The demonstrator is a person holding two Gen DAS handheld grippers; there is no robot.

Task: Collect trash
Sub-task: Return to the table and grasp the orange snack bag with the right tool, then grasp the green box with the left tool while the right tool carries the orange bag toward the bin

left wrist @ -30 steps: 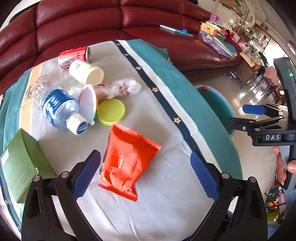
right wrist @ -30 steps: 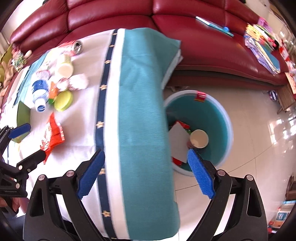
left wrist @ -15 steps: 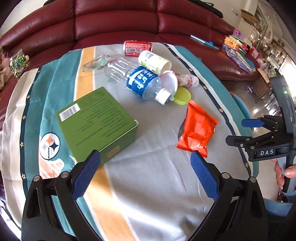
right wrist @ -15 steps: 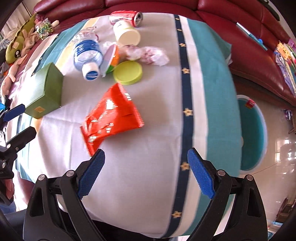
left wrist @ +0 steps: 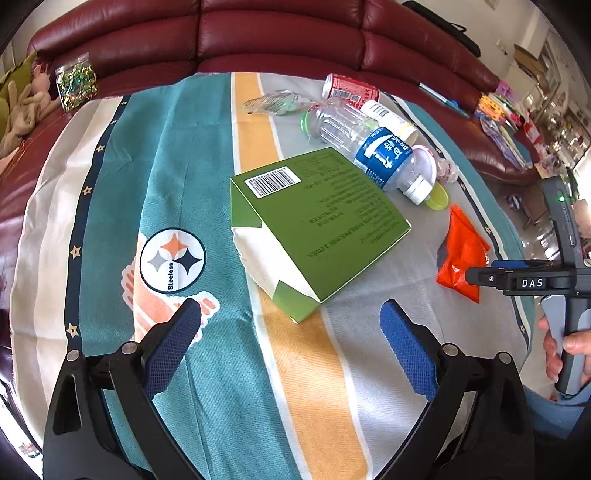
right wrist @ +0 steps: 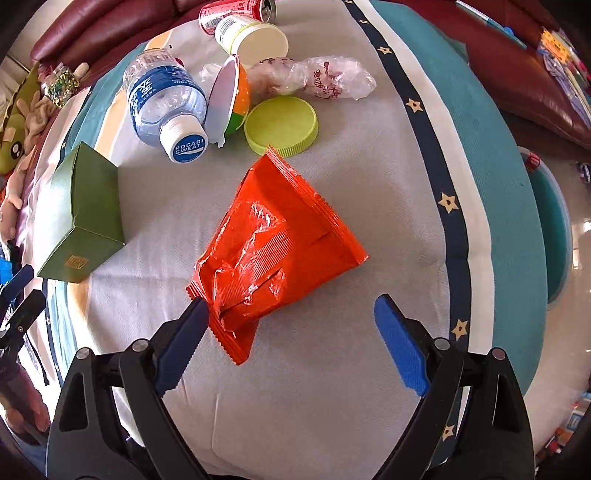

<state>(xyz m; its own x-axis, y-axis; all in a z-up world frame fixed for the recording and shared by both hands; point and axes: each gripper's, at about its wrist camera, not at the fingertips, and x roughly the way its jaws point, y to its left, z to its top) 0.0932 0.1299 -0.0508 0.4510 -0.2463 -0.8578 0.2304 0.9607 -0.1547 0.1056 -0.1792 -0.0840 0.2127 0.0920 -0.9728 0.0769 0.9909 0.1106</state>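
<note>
A striped teal, white, orange and grey cloth (left wrist: 177,155) covers the table, with a dark red leather sofa (left wrist: 280,33) behind it and a teal bin (right wrist: 554,229) on the shiny floor past the table's edge. On the cloth lie a green box (left wrist: 325,225), a clear plastic bottle (left wrist: 369,147), a red can (left wrist: 349,86), a pale cup (right wrist: 255,38), a yellow-green lid (right wrist: 282,125), a crumpled clear wrapper (right wrist: 328,77) and an orange-red snack bag (right wrist: 273,236). The left gripper (left wrist: 291,347) tilts down over the cloth just in front of the box, jaws spread wide and holding nothing. The right gripper (right wrist: 291,339) points steeply down above the snack bag, its jaws wide apart; the left pad (right wrist: 184,339) overlaps the bag's lower corner in the picture, though whether it touches is unclear, and the bag lies ungrasped.
</note>
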